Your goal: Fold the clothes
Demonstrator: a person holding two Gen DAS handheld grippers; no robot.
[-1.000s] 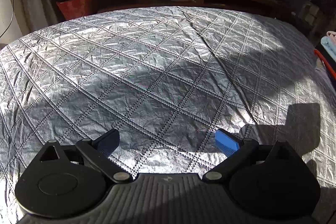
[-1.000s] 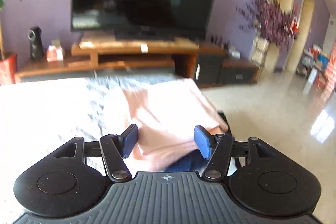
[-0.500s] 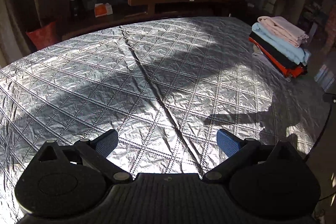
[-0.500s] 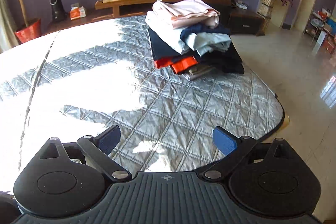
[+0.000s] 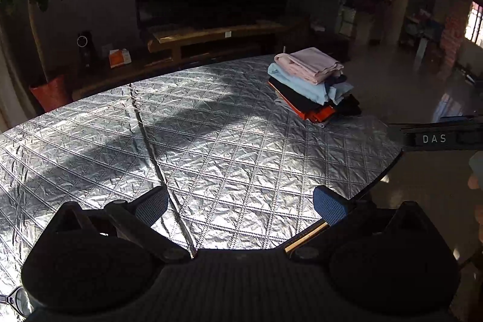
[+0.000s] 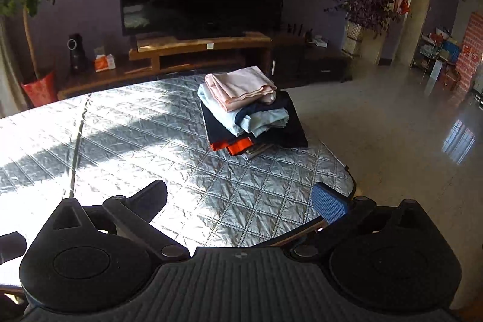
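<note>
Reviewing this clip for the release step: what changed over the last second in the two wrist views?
The right gripper let go of the pink garment, now topping the pile of folded clothes, drew back, and its jaws are opening with nothing between them. The left gripper swung toward the pile, staying open and empty. The quilted silver cover lies unchanged.

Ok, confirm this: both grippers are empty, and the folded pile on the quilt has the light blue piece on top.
Wrong on the top piece: the right wrist view shows a pink piece topping the pile, with light blue beneath. Both grippers are empty; the right's jaws are opening.
</note>
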